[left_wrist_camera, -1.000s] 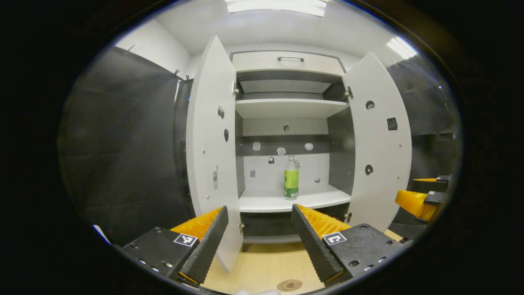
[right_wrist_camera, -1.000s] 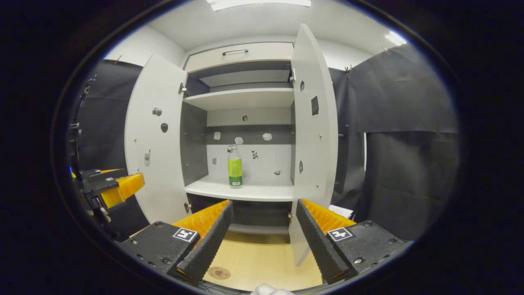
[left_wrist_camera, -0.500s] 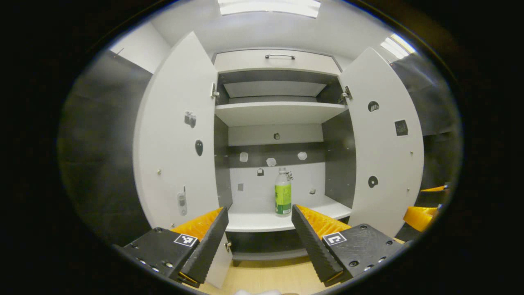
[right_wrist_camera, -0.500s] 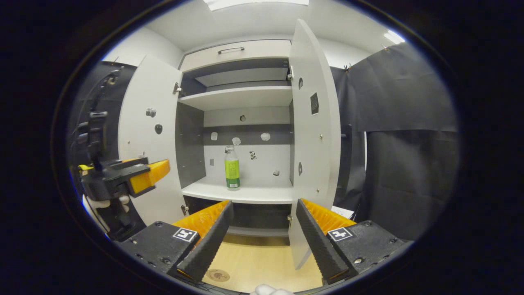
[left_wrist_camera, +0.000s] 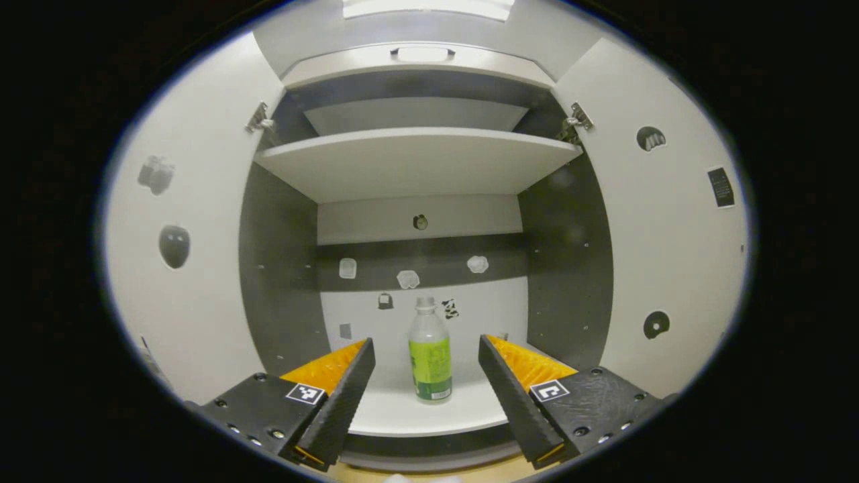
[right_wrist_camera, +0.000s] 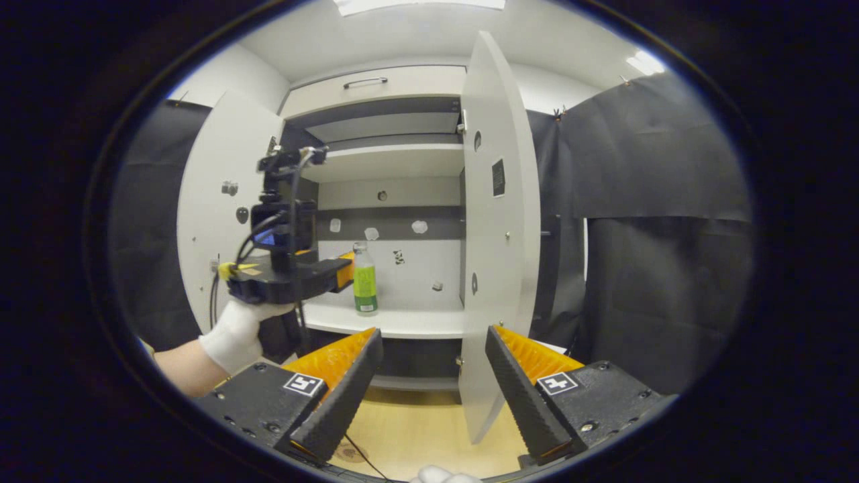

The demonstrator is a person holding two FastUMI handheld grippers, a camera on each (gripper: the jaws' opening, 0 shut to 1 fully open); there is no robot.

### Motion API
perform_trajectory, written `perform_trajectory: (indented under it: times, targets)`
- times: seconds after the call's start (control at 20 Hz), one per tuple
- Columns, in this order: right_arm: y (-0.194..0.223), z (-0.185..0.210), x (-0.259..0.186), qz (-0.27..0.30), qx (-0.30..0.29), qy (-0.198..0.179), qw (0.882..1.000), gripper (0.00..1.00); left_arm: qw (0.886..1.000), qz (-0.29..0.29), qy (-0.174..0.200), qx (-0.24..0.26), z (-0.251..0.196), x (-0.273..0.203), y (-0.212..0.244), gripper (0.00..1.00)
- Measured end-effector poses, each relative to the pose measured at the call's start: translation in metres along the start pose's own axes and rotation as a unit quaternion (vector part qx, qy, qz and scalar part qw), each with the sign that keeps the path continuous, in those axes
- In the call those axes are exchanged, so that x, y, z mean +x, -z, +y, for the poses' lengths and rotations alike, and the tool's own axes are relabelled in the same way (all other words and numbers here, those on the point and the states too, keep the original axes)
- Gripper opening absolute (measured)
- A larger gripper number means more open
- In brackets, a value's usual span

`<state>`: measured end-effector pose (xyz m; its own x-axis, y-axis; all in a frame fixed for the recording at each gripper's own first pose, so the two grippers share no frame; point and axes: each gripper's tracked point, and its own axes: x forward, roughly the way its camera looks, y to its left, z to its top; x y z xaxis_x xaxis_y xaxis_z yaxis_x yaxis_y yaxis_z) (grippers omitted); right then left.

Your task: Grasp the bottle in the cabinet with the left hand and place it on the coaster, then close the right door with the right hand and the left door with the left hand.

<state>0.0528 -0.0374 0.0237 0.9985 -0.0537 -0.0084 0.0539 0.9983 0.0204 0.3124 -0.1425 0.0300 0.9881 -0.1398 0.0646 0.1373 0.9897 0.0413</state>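
Observation:
A clear bottle with a green label stands upright on the cabinet's lower shelf. My left gripper is open just in front of that shelf, with the bottle framed between its fingers and a little farther in, untouched. The right gripper view has the same bottle with the left gripper, held by a gloved hand, close to its left side. My right gripper is open and holds nothing, back from the cabinet. A round coaster lies on the wooden top, partly hidden by a finger.
Both cabinet doors stand open: the left door and right door flank my left gripper. The right door is edge-on ahead of my right gripper. An upper shelf hangs overhead. Black cloth lines the right.
My left gripper has moved forward to the cabinet opening, so the bottle now sits between its fingers in view. The right gripper has barely moved. Both stay open.

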Motion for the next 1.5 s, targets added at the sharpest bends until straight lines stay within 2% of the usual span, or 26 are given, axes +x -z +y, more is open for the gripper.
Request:
perform_trajectory:
  times: [0.25,0.45,0.8,0.85,0.9,1.0,1.15,1.25,1.3,1.4,1.5]
  targets:
    - [0.001,-0.008,0.007,0.011,-0.017,0.014,1.0,1.0,0.999,0.031,-0.03,-0.015,0.007,0.073,0.041,0.97]
    - [0.008,-0.012,0.017,0.032,-0.021,0.014,0.999,1.0,0.999,0.036,-0.038,-0.015,0.009,0.109,0.054,0.96]
    - [0.01,-0.019,0.025,0.037,-0.032,-0.002,0.999,1.0,0.996,0.054,-0.062,-0.029,0.019,0.126,0.066,0.97]
    - [0.01,-0.019,0.025,0.038,-0.03,-0.004,0.999,1.0,0.996,0.047,-0.071,-0.025,0.023,0.128,0.063,0.89]
    - [0.01,-0.018,0.025,0.036,-0.026,-0.008,0.999,1.0,0.997,0.043,-0.066,-0.024,0.021,0.118,0.055,0.8]
    - [0.01,-0.019,0.023,0.031,-0.022,-0.01,0.999,1.0,0.998,0.029,-0.045,-0.027,0.016,0.101,0.043,0.76]
    - [0.008,-0.016,0.016,0.025,-0.019,-0.012,0.999,1.0,0.999,0.017,-0.031,-0.005,0.016,0.062,0.024,0.76]
    - [0.008,-0.014,0.01,0.018,-0.018,-0.011,1.0,1.0,1.0,0.005,-0.018,-0.005,0.014,0.031,0.013,0.8]
    - [0.009,-0.012,0.006,0.017,-0.017,-0.009,1.0,1.0,1.0,0.001,-0.011,-0.004,0.014,0.016,0.01,0.76]
    - [0.01,-0.007,-0.004,0.015,-0.014,-0.009,1.0,1.0,1.0,0.0,0.0,-0.004,0.015,-0.023,0.008,0.75]
    - [0.013,-0.002,-0.015,0.01,-0.009,-0.007,1.0,1.0,1.0,-0.004,0.009,-0.005,0.017,-0.06,0.009,0.79]
